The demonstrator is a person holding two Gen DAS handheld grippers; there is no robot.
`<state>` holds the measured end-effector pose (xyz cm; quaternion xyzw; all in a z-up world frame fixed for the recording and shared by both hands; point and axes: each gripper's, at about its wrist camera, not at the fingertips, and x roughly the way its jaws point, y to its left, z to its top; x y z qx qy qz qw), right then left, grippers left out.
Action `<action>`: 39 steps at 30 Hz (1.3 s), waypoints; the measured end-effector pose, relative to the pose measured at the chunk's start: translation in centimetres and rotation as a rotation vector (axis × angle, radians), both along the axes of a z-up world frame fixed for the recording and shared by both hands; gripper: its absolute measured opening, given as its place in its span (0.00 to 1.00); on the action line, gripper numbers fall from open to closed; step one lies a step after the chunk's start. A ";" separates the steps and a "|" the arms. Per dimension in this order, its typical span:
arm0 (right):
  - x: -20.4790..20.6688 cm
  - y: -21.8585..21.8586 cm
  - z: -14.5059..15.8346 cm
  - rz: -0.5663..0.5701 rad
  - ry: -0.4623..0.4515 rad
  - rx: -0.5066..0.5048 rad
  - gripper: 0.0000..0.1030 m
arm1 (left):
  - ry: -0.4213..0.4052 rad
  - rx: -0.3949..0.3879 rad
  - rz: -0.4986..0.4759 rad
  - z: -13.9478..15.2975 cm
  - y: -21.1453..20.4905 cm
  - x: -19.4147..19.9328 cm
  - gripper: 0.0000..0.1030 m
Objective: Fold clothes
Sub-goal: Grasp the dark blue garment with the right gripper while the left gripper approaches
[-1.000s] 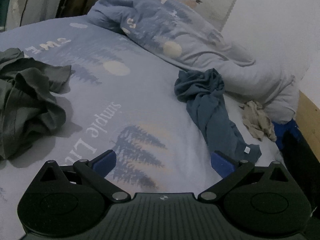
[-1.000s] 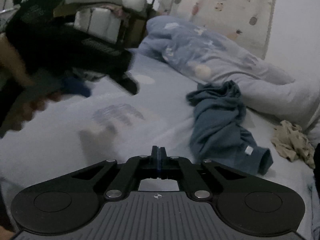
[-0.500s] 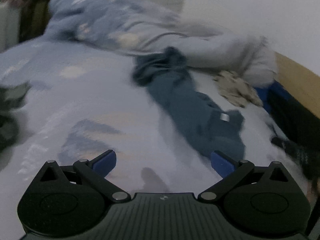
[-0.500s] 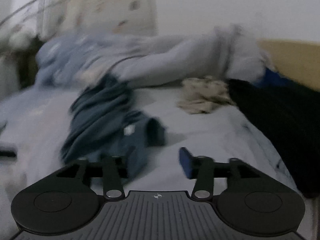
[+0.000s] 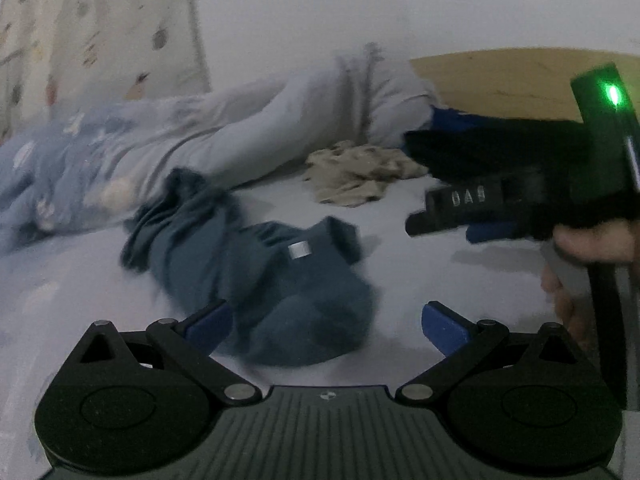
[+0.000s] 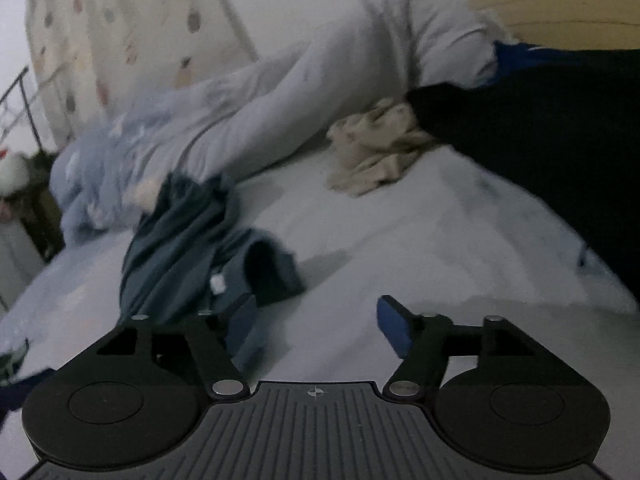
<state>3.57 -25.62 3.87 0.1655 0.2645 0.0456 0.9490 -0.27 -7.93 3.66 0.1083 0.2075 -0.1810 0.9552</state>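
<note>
A crumpled dark blue garment (image 5: 256,264) (image 6: 188,240) with a small white tag lies on the pale bed sheet (image 5: 400,248). My left gripper (image 5: 326,322) stands open just above its near end, the cloth bunched between the blue pads but not pinched. My right gripper (image 6: 316,326) is opening, its jaws wide; the left pad sits at the garment's near edge and nothing is pressed between the pads. From the left wrist view, the right gripper (image 5: 448,220) shows at the right edge, held by a hand (image 5: 592,240).
A beige crumpled cloth (image 5: 356,176) (image 6: 380,152) lies beyond the garment. A black garment (image 6: 540,132) covers the right side. A light blue patterned duvet (image 5: 180,136) is heaped along the back, against a white wall, with a wooden headboard (image 5: 500,80) at right.
Both grippers swung right across the bed toward the blue garment, which now lies close under them. The right gripper went from shut to wide open. The grey clothes at left left the view.
</note>
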 end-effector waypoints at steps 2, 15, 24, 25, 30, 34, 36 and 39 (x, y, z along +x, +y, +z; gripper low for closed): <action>-0.4 -1.3 0.1 -0.038 -0.017 0.007 0.75 | -0.012 0.026 -0.022 -0.3 -1.3 0.0 1.00; -0.9 -5.2 1.5 -0.104 -0.073 0.151 0.77 | 0.084 0.256 0.092 -3.6 -8.0 4.9 0.72; -1.5 -6.3 2.4 -0.111 -0.088 0.206 0.77 | 0.155 0.229 0.201 -4.2 -6.2 7.0 0.71; -1.6 -6.7 2.4 -0.120 -0.089 0.214 0.77 | 0.167 0.217 0.192 -4.1 -5.8 7.1 0.67; -1.9 -7.9 2.6 -0.147 -0.093 0.224 0.77 | 0.145 0.237 0.186 -3.0 -4.4 6.6 0.12; -1.8 -8.0 2.5 -0.122 -0.079 0.204 0.77 | 0.079 0.142 0.207 0.2 -0.6 4.2 0.12; -1.5 -7.6 2.3 -0.088 -0.067 0.186 0.77 | 0.046 0.114 0.225 1.8 1.3 2.8 0.12; -1.1 -5.5 2.3 0.000 -0.063 0.103 0.77 | 0.031 0.076 0.247 3.3 4.0 1.6 0.12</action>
